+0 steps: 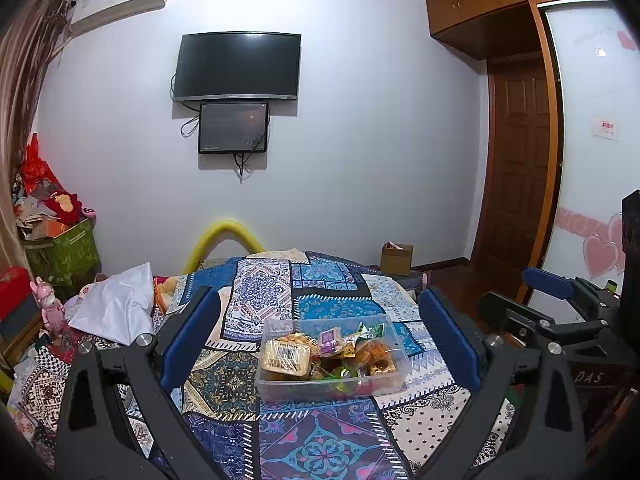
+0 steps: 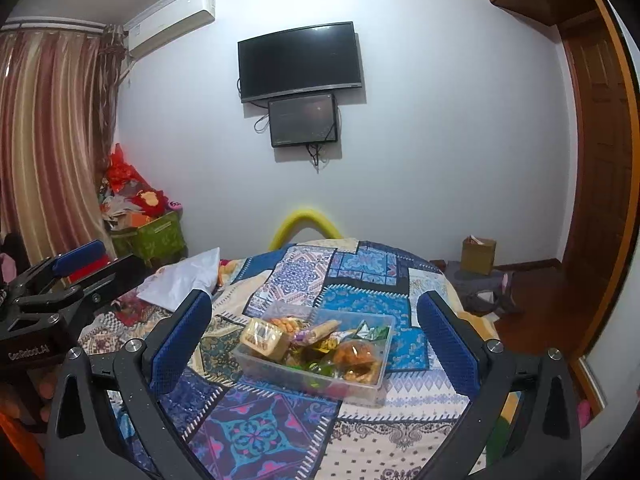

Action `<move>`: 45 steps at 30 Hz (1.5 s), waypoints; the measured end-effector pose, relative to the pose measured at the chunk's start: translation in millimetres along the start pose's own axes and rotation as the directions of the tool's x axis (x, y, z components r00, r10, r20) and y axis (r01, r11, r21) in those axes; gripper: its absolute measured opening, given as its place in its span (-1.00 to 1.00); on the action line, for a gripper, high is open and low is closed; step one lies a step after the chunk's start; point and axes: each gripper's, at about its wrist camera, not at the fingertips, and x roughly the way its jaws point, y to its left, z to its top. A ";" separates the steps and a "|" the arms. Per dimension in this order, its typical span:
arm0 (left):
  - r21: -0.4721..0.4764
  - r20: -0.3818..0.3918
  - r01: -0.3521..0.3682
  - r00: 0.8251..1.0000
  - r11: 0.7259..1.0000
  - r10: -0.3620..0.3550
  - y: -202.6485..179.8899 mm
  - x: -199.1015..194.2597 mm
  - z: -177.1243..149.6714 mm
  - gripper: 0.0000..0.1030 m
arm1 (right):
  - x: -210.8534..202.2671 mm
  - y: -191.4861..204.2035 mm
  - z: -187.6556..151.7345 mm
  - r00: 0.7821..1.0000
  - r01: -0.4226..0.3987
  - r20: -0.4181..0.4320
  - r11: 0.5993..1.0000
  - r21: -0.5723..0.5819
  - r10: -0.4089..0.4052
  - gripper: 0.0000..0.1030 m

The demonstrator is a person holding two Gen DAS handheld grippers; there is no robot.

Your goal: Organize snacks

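A clear plastic box [image 1: 394, 350] sits on the patterned bedspread [image 1: 320, 440], filled with several wrapped snacks, among them a yellow tray pack [image 1: 285, 356] and a purple packet [image 1: 331, 340]. My left gripper [image 1: 318, 338] is open and empty, its blue pads wide on either side of the box, held back above the bed. The box also shows in the right wrist view [image 2: 382, 354]. My right gripper [image 2: 314, 338] is open and empty, likewise straddling the box from a distance. Each gripper shows at the other view's edge.
A white cloth [image 1: 116, 304] and toys lie at the bed's left. A green bin of clutter [image 1: 64, 252] stands in the left corner. A cardboard box [image 1: 396, 258] sits on the floor by the wooden door [image 1: 520, 168]. A TV [image 1: 238, 66] hangs on the wall.
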 end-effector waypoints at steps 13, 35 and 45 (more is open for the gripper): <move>-0.011 -0.029 0.001 1.000 1.000 -0.001 2.7 4.8 -7.6 0.95 | -5.5 -2.8 -3.8 1.000 0.006 -0.011 1.000 0.018 -0.006 0.99; -0.021 -0.045 0.013 0.999 1.000 -0.014 2.8 6.3 -9.3 0.98 | -6.0 -3.9 -4.0 0.999 0.030 -0.020 1.000 0.002 -0.030 0.99; -0.019 -0.048 0.038 0.998 0.999 -0.039 3.1 7.2 -10.8 0.99 | -5.5 -5.0 -5.4 0.999 0.027 -0.024 1.000 0.001 -0.027 0.99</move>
